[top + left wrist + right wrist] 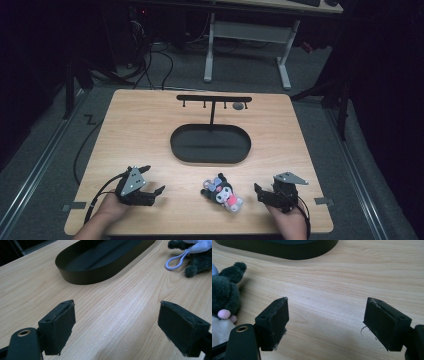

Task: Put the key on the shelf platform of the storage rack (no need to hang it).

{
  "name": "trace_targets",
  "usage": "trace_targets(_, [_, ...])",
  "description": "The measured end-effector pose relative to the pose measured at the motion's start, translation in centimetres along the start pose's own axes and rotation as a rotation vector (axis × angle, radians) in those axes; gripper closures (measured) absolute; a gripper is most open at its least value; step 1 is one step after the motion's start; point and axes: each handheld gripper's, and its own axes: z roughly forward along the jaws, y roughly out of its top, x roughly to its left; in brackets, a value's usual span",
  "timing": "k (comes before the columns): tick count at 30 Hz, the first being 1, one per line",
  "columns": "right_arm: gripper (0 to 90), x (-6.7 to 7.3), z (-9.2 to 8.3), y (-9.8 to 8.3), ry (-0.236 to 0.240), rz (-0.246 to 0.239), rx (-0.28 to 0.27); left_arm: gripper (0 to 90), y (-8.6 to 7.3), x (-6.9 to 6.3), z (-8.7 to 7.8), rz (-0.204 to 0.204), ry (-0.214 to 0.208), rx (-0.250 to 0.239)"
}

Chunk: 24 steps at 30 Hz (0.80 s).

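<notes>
No brand, label or writing can be read on anything here. From the high view, the plush toy (222, 193) lies low and centre on the wooden table (140, 130), between the left gripper (153, 180) and the right gripper (259, 194), both with jaws spread and holding nothing. The high view alone gives the black stand (214, 102) rising from the oval tray (210, 144). The left gripper view adds the toy's pale loop (175, 261) at upper right; the right gripper view shows its dark fur at the left edge.
</notes>
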Motion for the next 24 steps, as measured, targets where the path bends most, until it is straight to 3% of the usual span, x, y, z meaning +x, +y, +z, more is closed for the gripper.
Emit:
trace_targets(7, [20.6, 0.3, 0.6, 0.5, 0.027, 0.028, 0.038, 15.4, -0.1, 0.2, -0.2, -0.013, -0.002, -0.02])
trace_targets(14, [20.8, 0.4, 0.6, 1.2, 0.027, 0.018, 0.052, 15.4, -0.2, 0.3, -0.4, -0.028, 0.0, -0.039])
trace_targets(19, [20.1, 0.1, 0.4, 1.6, 0.018, -0.004, 0.071, 15.4, -0.3, -0.1, -0.5, 0.001, 0.002, -0.037])
trace_targets(24, [19.3, -0.3, 0.2, 1.9, 0.015, 0.004, 0.091, 15.4, -0.2, 0.3, -0.4, -0.032, 0.005, -0.04])
